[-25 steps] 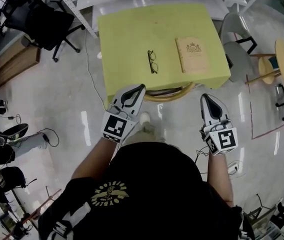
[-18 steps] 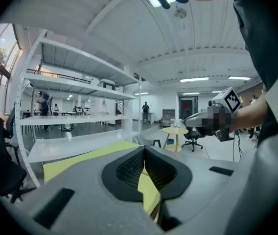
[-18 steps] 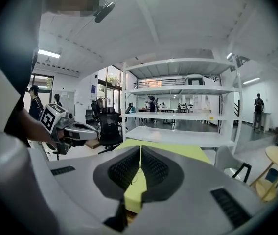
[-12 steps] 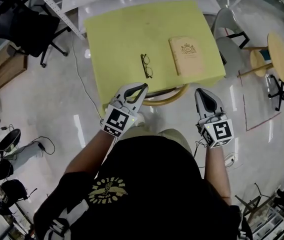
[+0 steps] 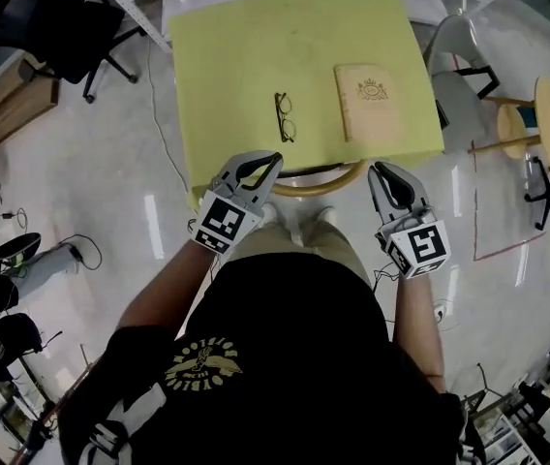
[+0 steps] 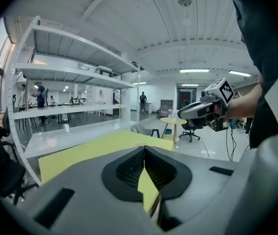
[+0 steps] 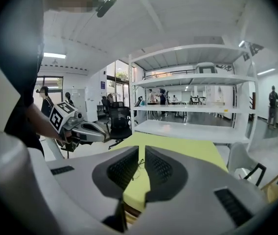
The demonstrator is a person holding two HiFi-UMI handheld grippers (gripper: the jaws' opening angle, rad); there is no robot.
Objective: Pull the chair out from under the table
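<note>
Both of my grippers are at the near edge of the yellow table (image 5: 246, 56), jaws pressed together and nothing held in either. The left gripper (image 5: 273, 160) points at the left end of the chair's curved wooden back, and the right gripper (image 5: 378, 169) points at its right end. I cannot tell whether either one touches the wood. The chair (image 5: 328, 184) is tucked under the table, and only the arc of its back rim shows past the tabletop's near edge, between the two grippers. On the tabletop lie a pair of glasses (image 5: 285, 117) and, to their right and apart from them, a tan book (image 5: 370, 100). The person holding the grippers stands just behind the chair.
</note>
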